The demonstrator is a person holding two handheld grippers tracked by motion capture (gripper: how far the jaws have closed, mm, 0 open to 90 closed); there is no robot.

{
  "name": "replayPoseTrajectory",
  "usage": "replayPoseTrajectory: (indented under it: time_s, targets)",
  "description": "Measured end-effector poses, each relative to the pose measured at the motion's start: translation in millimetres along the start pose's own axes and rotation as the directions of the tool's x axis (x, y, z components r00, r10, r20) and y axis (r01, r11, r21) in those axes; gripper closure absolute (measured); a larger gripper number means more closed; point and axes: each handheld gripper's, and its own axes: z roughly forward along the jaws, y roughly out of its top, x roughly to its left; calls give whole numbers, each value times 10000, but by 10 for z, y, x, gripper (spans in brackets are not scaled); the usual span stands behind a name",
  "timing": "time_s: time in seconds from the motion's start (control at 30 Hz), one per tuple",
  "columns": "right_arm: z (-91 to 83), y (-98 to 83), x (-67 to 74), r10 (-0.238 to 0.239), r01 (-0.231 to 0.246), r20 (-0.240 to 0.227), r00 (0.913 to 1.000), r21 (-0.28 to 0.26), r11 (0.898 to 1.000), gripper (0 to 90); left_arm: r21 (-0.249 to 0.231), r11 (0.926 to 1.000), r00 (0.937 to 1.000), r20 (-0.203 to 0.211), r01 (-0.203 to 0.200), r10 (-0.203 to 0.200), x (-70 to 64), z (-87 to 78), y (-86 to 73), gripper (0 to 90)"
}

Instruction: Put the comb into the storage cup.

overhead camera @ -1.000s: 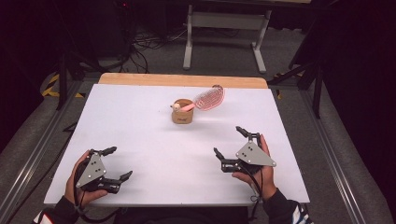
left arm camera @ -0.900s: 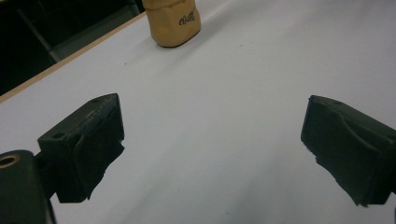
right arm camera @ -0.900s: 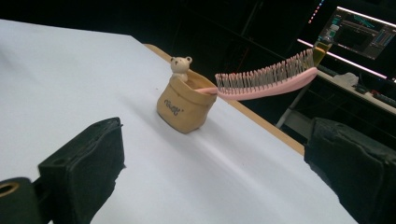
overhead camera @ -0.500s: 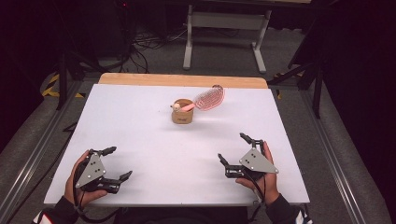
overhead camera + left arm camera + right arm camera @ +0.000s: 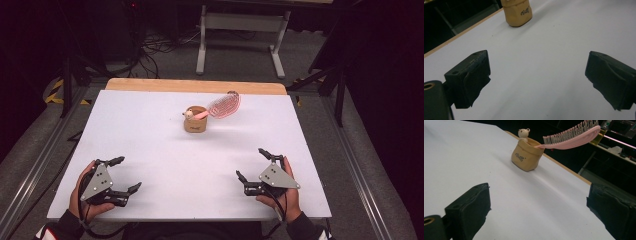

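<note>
Tan pouch (image 5: 526, 157) with pink brush (image 5: 571, 136), far beyond both gaping jaws

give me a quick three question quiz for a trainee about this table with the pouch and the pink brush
1. True or false: the brush lies flat on the table.
2. What sticks up from the pouch beside the brush handle?
A. a small bear
B. a spoon
C. a pencil
3. Fill in: the left gripper and the right gripper both have their fingers ____.

Key
1. False: its handle sits in the pouch and its head juts out above the table.
2. A, the bear.
3. Open, with nothing between them.
</note>
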Motion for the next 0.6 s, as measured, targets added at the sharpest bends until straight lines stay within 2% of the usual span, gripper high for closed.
replayPoseTrajectory:
  time_s: [0.27,0.37,0.6]
  targets:
    - [-69,-127,-26,10,-12,69,10000,247,9997,54,-25,10000,10000,-9,30,-30,3,1,3,72]
    - [-100,-179,-52,188,-188,6,9998,246,9995,52,-25,10000,10000,-6,19,-19,1,0,6,72]
    - [-178,-307,-102,330,-345,283,9991,531,9980,49,-51,10000,10000,28,56,-56,-1,9,18,72]
